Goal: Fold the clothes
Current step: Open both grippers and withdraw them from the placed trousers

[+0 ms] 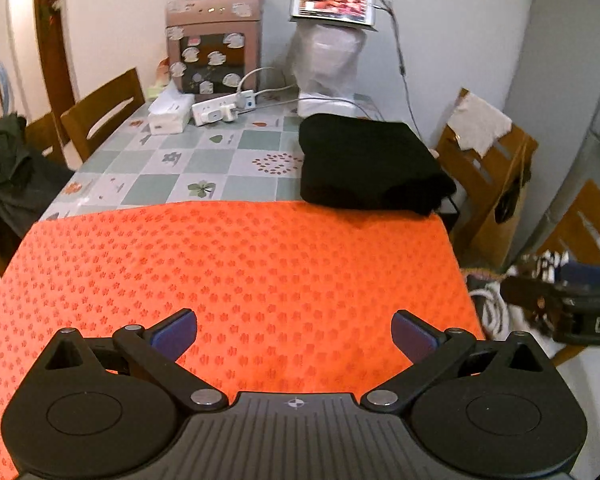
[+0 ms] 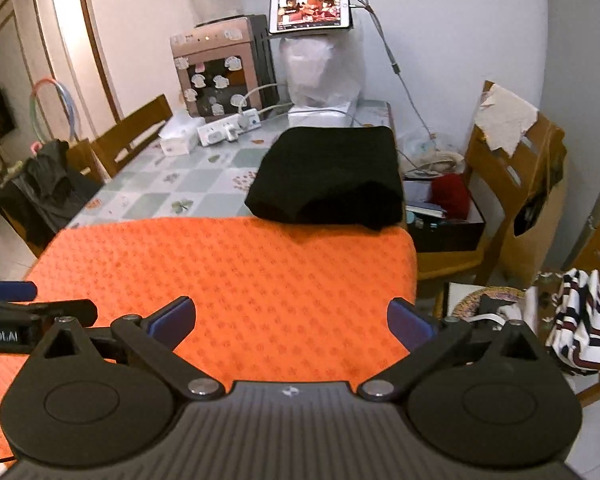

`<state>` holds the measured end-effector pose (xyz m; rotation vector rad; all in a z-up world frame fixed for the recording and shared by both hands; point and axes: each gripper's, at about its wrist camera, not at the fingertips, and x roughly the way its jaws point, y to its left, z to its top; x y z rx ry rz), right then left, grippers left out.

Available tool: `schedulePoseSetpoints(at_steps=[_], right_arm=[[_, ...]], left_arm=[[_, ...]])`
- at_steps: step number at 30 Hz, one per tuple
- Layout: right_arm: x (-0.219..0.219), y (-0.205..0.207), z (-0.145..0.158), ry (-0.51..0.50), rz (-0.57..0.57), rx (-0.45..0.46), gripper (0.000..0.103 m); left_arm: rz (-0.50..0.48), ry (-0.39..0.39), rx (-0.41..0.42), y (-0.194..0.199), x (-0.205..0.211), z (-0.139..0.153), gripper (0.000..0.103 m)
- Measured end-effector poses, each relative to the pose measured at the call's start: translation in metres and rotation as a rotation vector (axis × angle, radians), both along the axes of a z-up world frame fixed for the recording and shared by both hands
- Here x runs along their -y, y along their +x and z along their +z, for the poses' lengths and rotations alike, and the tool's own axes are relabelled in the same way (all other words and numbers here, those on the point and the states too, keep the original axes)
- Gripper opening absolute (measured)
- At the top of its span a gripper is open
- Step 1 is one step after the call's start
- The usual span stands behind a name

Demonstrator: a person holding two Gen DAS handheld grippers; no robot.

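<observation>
One black garment [image 2: 328, 172] is seen folded on the desk [image 2: 188, 184], ahead of both empty, wide-spread grippers [image 1: 294, 336] [image 2: 292, 326]; striped clothes [image 2: 578, 332], apparently unfolded, are left rightward.

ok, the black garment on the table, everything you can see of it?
The black garment is plain dark fabric, matte and soft-looking, already folded into a thick, roughly rectangular stack. It lies flat near the right edge of the table, its near edge overlapping the far edge of the orange cloth. No tongs touch it.
</observation>
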<state>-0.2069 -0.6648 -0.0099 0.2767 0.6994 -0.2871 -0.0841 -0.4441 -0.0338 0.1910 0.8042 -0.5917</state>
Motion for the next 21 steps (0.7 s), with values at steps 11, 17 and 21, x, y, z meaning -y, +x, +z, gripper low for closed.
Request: schedulePoseSetpoints(at_steps=[11,17,21], right_arm=[[-0.027,-0.019,-0.032,-0.067,-0.041,-0.039,0.103],[-0.035,-0.024,-0.052,-0.072,-0.066,-0.054,0.103],[-0.043,-0.026,-0.065,-0.079,-0.074,-0.048,0.103]], left_arm=[[0.01,0.099,0.03,-0.038,-0.005,-0.043,0.103],[0.008,0.122,0.042,-0.047,-0.006,-0.059,0.103],[0.013,0.122,0.035,-0.048,-0.008,-0.064,0.103]])
